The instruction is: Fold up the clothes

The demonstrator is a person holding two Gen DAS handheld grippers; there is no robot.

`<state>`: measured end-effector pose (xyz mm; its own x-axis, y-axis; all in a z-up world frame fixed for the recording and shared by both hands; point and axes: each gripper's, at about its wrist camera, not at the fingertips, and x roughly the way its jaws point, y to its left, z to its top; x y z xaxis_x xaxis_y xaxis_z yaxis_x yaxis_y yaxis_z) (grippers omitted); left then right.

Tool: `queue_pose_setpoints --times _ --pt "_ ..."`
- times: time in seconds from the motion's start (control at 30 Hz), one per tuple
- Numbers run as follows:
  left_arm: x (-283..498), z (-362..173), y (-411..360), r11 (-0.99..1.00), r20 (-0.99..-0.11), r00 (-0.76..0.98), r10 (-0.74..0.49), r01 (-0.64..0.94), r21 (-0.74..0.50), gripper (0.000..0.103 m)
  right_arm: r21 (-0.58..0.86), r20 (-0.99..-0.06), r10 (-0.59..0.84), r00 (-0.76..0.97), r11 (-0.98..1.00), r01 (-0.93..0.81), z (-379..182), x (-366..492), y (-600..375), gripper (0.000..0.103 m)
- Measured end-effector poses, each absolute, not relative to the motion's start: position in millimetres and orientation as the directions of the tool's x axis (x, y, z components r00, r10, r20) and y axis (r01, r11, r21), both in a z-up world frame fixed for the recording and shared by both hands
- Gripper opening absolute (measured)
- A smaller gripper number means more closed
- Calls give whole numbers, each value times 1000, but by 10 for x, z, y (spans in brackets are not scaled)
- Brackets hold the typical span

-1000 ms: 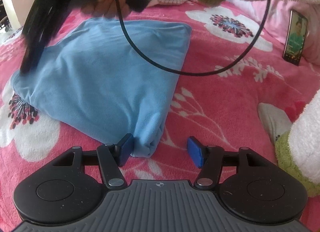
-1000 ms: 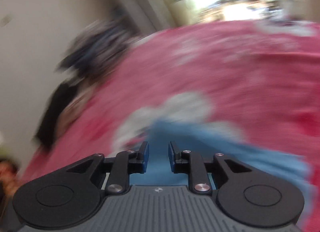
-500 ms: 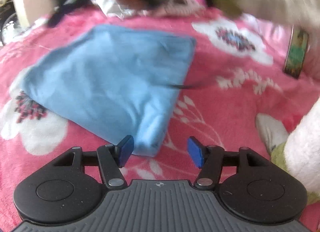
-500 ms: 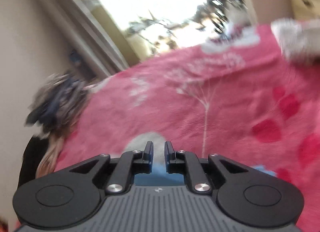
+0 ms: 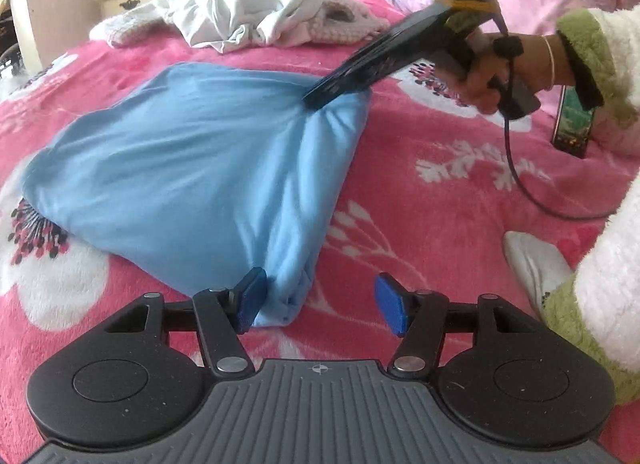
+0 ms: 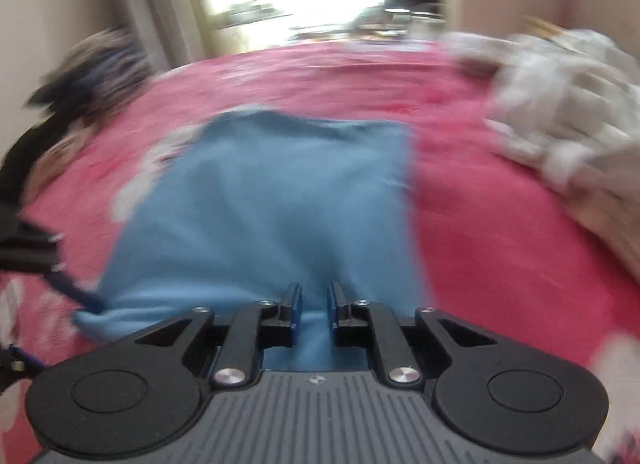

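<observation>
**Blue garment pinched at one corner on a flowered bed**

A folded light-blue soft cloth garment [image 5: 188,168] lies on a bed covered by a pink fleece blanket with white flowers [image 5: 420,192]. The right gripper [image 6: 314,306], black with blue pads, meets the garment's far right corner, where the fabric bunches and rises towards it. Its jaws have just been closing and stand narrowly apart with blue cloth between them; motion blur in the right wrist view hides whether the pads are pressing on it. The left gripper [image 5: 320,300] waits at the near corner with its jaws well apart, one blue pad [image 5: 252,298] just beside the garment's folded tip, the other over bare blanket. A hand [image 5: 492,68] in a cream and green fleecy sleeve [image 5: 596,48] holds the right tool, a black cable [image 5: 520,180] trailing from it. A heap of crumpled white clothes [image 5: 240,12] sits beyond the garment, and an upright phone [image 5: 572,124] stands at the right.
</observation>
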<state>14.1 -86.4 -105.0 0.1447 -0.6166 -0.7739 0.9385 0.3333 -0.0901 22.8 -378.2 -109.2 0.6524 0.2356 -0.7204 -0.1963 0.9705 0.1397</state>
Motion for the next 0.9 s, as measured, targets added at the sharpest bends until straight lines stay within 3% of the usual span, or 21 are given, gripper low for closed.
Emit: queue_pose_setpoints --times 0.13,0.3,0.4,0.53,0.63,0.9 --pt "179 -991 -802 351 -770 141 -622 929 -114 60 123 -718 132 684 991 -62 -961 171 -4091 17" --pt "162 -929 -880 328 -751 133 -647 937 -117 60 167 -677 252 691 968 -189 -819 125 -3858 16" --pt "91 -1034 -973 310 -782 97 -616 942 -127 60 129 -731 240 638 968 -216 -990 61 -3767 16" --pt "-73 -1071 -897 286 -784 105 -612 953 -96 62 133 -759 199 620 979 -152 -1104 -164 -3961 8" --pt "-89 -1013 -831 267 -789 54 -612 953 -142 62 65 -781 110 615 993 -95 -1000 -243 -4041 13" --pt "68 -748 -839 286 -728 125 -674 953 -101 62 135 -646 233 727 972 -192 -610 134 -3729 13"
